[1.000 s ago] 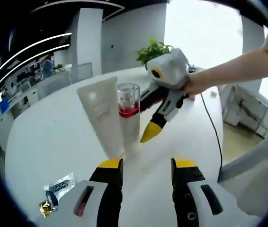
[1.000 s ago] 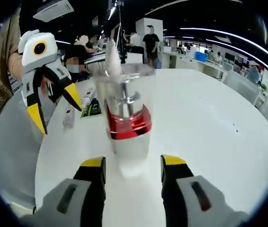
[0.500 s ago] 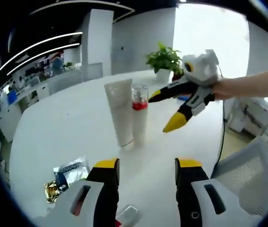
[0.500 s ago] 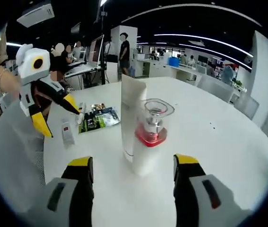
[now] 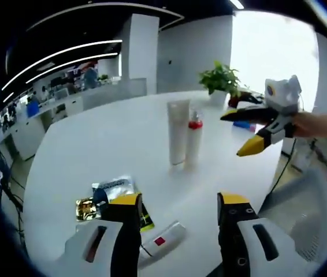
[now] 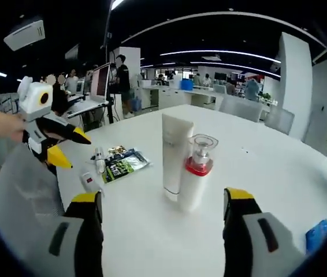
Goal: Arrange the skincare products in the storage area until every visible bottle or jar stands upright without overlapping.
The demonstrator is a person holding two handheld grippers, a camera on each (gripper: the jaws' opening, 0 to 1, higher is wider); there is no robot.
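Observation:
A white tube (image 5: 178,131) stands upright on its cap on the round white table (image 5: 94,150), with a clear pump bottle with a red collar (image 5: 193,141) upright and close against its right side. My left gripper (image 5: 179,202) is open and well short of them, with nothing between its jaws. The right gripper (image 5: 237,134) hovers open to the right of the bottle, held by a hand. In the right gripper view, the tube (image 6: 175,156) and bottle (image 6: 197,179) stand ahead of my open right gripper (image 6: 163,196). The left gripper (image 6: 74,151) is off to the left.
Printed sachets (image 5: 114,193) and a small tube (image 5: 166,238) lie flat on the table near my left jaws. They appear as sachets (image 6: 123,161) and small tubes (image 6: 88,182) in the right gripper view. A grey chair (image 5: 302,213) sits at the table's edge. A potted plant (image 5: 221,78) stands at the far side.
Both grippers have drawn back from the tube and pump bottle, which stay standing side by side. The sachets and the lying small tube have come into view.

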